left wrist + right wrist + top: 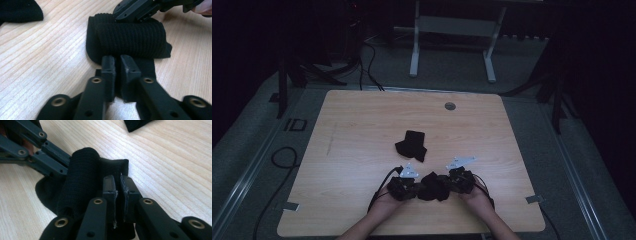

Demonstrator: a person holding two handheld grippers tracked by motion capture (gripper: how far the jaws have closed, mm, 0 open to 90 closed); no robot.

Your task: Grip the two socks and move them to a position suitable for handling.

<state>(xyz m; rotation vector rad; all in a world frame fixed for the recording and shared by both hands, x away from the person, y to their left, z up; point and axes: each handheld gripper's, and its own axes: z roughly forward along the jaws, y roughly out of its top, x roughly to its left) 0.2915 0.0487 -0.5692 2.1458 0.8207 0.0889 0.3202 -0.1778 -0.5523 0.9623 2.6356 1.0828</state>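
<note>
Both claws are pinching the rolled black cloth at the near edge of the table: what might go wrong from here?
The left claw grips only a thin flap below the rolled black cloth, so it may slip out. The right claw also pinches little fabric, so the roll could unwind. The second black cloth lies close and might get dragged along.

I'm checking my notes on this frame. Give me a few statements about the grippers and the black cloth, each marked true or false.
1. Both grippers, left gripper and right gripper, pinch the same rolled black cloth. True.
2. The second black cloth lies farther up the table, apart from the grippers. True.
3. The left gripper's jaws stand wide open. False: they are closed on the cloth's edge.
4. The rolled cloth is white. False: it is black ribbed knit.
5. The rolled cloth sits at the table's far edge. False: it is near the person's edge.
</note>
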